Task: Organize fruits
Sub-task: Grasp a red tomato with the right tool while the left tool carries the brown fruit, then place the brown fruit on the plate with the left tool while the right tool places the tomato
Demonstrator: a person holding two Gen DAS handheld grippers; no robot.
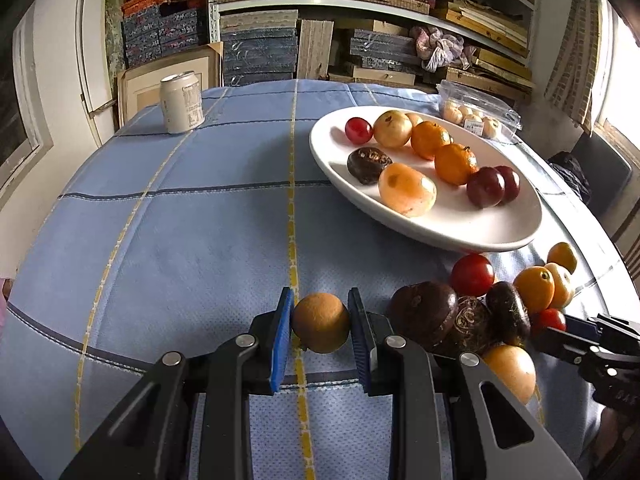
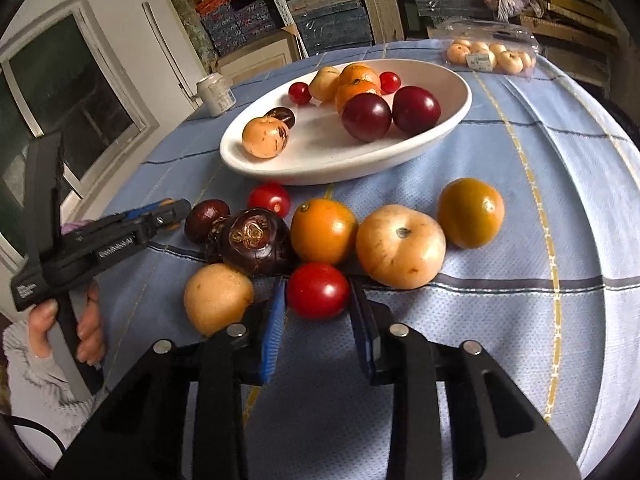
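A brownish-orange round fruit (image 1: 320, 322) sits clamped between the blue pads of the left tool (image 1: 320, 320), low over the blue checked cloth of the counter (image 1: 180, 220), on the near side of the white oval plate (image 1: 480, 236). The right tool (image 2: 318, 294) is clenched on a small red tomato (image 2: 318, 290), also on the near side of the plate.

Around that tomato lies a loose cluster on the cloth: a pale yellow fruit (image 2: 218, 298) to its left, a dark brown wrinkled fruit (image 2: 256, 240) behind it, an orange one (image 2: 323, 230), a large pale peach-coloured one (image 2: 400, 246) and a greenish-orange one (image 2: 470, 212) farther right.

The plate holds two dark red plums (image 2: 366, 117), tangerines (image 2: 356, 84), small red tomatoes and pale fruits. Beyond the plate stand a drink can (image 1: 182, 102) and a clear plastic box of small pale fruits (image 1: 476, 114).
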